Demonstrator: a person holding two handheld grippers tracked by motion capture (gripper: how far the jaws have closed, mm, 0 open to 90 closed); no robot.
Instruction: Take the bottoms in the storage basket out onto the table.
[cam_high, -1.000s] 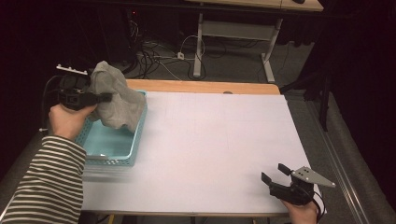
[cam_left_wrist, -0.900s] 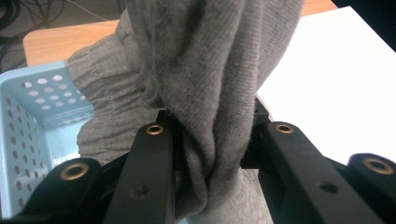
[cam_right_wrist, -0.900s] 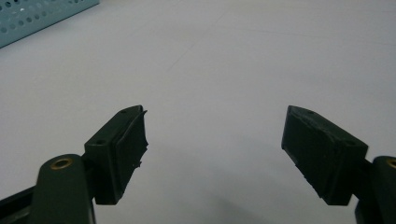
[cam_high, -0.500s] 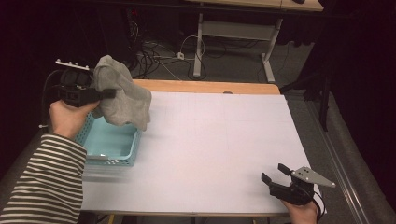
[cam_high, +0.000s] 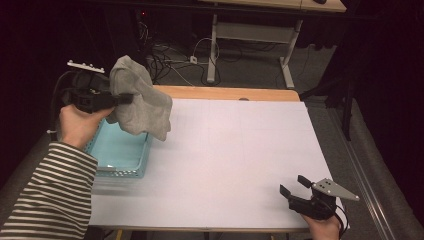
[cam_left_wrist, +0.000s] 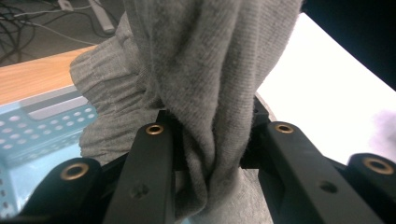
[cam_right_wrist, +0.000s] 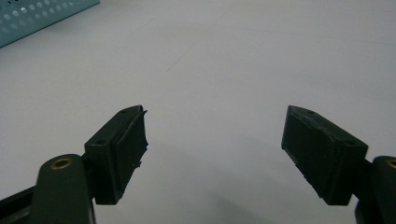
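A grey cloth (cam_high: 141, 102) hangs in the air above the right rim of a light blue perforated basket (cam_high: 117, 155) at the table's left. My left gripper (cam_high: 125, 98) is shut on the cloth's upper part, and in the left gripper view the cloth (cam_left_wrist: 210, 84) bunches between the two black jaws. The basket's wall (cam_left_wrist: 42, 126) lies below and to the left of it. Near the table's front right corner my right gripper (cam_high: 294, 185) rests low, open, with nothing between its fingers (cam_right_wrist: 121, 149).
A white sheet (cam_high: 235, 155) covers most of the table, with a wooden strip (cam_high: 225, 93) along the far edge. Behind the table stand desk legs (cam_high: 287, 65) and loose cables (cam_high: 170, 60) on the floor. A corner of the basket (cam_right_wrist: 42, 14) lies far left in the right gripper view.
The left gripper has lifted the cloth up out of the basket and carried it right, past the basket's rim. The right gripper has stayed where it was.
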